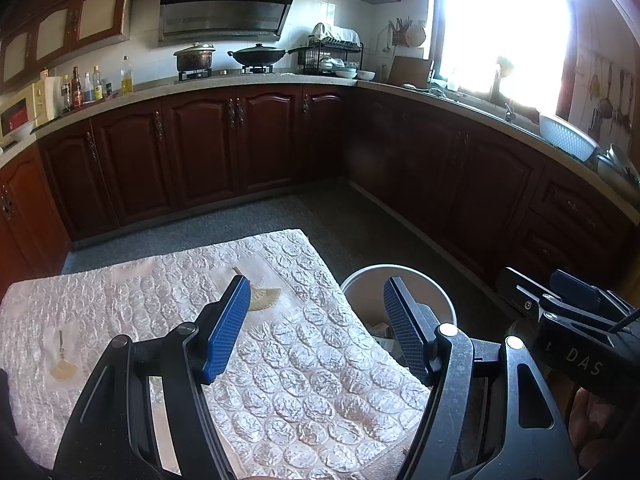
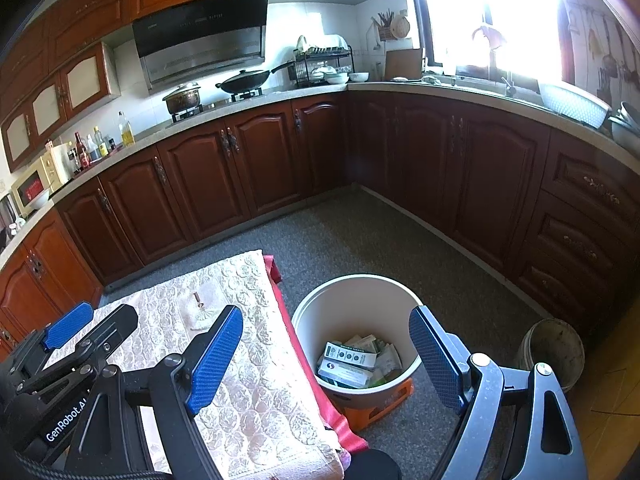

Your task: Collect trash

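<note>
Both claws, left and right, spread, empty; your round white plastic bin holds cartons; cloth-covered table bare; task looks near done.

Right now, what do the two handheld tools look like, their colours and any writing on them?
Both match: a black angular frame with silver pivot bolts and two flat blue textured pads. The left tool shows scuffed black arms. The right tool has greyer, worn metal on one arm. White "GenRobot.AI" lettering marks the left tool's body, and a braided black cable trails below it.
</note>
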Tool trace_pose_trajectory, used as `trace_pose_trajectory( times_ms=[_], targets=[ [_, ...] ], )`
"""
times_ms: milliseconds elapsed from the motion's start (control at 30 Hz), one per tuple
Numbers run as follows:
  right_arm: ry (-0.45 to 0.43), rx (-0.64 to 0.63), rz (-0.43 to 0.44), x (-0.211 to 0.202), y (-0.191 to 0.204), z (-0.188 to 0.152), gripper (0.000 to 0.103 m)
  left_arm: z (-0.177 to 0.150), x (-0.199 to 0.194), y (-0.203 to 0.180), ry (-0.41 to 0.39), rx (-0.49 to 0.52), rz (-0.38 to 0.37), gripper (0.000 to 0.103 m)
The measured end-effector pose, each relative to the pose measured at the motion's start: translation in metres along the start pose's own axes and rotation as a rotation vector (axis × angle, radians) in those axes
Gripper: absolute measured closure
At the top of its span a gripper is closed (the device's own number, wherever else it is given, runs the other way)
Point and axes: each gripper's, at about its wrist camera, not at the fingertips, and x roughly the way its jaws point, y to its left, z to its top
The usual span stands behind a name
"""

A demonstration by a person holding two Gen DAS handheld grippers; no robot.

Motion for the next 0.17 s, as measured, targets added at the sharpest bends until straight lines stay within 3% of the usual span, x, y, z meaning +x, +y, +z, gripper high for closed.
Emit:
trace_pose_trajectory(
  times_ms=[167],
  targets=[
    [0.007, -0.001, -0.006, 0.0033, -0.0011, 0.0001, 0.020, -0.0021, 0.0068, 0.0042, 0.016, -0.011, -0.008, 0.035]
  ],
)
